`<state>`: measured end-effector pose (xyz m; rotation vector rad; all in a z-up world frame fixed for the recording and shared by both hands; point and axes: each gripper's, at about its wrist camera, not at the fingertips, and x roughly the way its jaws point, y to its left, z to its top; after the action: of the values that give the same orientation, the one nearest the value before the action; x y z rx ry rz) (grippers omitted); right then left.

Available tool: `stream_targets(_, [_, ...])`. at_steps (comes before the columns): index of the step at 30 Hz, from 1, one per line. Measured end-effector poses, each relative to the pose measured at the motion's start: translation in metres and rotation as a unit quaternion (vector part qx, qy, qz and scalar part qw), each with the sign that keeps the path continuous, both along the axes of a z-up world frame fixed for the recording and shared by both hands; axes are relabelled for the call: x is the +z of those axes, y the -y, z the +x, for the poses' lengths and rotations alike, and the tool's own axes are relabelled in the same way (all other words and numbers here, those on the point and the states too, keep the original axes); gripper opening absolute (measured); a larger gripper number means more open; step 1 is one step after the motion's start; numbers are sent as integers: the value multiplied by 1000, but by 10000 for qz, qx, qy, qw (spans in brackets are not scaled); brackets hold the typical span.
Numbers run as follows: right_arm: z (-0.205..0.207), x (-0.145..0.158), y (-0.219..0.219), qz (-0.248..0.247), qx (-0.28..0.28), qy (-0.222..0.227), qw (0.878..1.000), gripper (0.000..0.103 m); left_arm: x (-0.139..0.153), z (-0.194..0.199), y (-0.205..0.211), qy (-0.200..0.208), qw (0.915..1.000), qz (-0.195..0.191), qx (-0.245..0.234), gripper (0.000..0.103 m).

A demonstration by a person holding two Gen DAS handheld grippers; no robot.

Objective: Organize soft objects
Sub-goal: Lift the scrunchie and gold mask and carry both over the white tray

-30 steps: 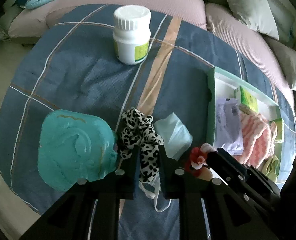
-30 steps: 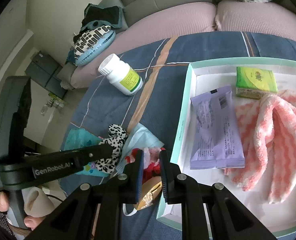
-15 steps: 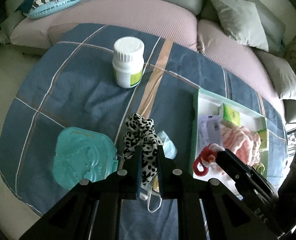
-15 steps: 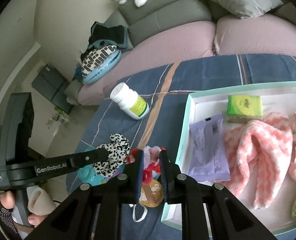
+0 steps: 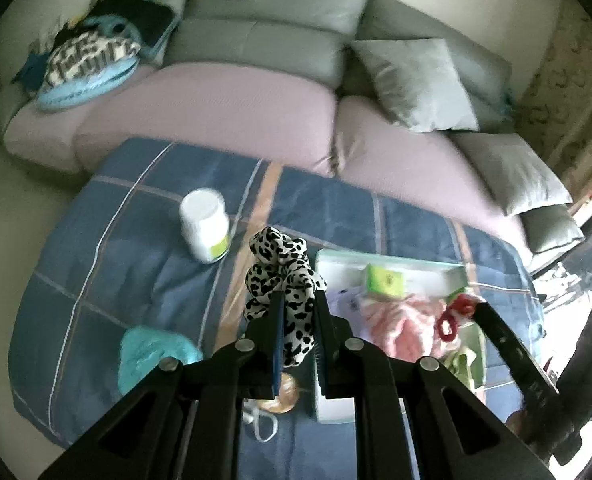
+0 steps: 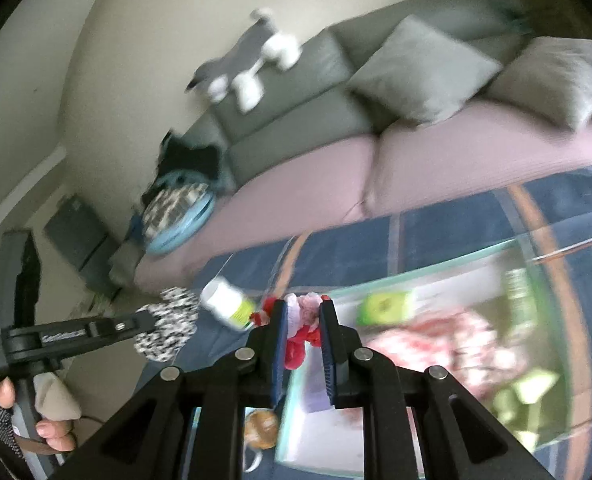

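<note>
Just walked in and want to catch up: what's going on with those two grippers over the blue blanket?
A person is sorting soft items with a handheld gripper in each hand. The left gripper is shut on a leopard-print scrunchie, held above the blue plaid blanket. The right gripper is shut on a red and pink scrunchie, near the white tray that already holds a pink towel. A white bottle stands on the blanket.
</note>
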<state>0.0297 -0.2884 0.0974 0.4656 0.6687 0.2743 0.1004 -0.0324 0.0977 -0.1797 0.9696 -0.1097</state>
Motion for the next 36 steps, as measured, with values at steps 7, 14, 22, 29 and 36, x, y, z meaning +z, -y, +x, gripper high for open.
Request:
stream_targets(7, [-20,9,58,-261,-1011,68,9945,17,2,10,40,69,9989,-85,-464,13])
stream_targets(14, [-36,7,102,-332,-1712,-34,9847,16,-19,18,82,25,9959,-200,-885,14])
stream_targets(22, [-43,3,124,-411,-2073,-155,9773,16,-38,29,114,37,9937,-271,-1082,14])
stream_targets(29, [-35,-9,123,-535,-2119,-389,9751,17,-52,36,120,129,9946,-145,-1022,14])
stream_targets(36, [-11,-54,117,-679,-2012,-1128,9707,17,-98,51,123,-261,9919,-101,-1235,14])
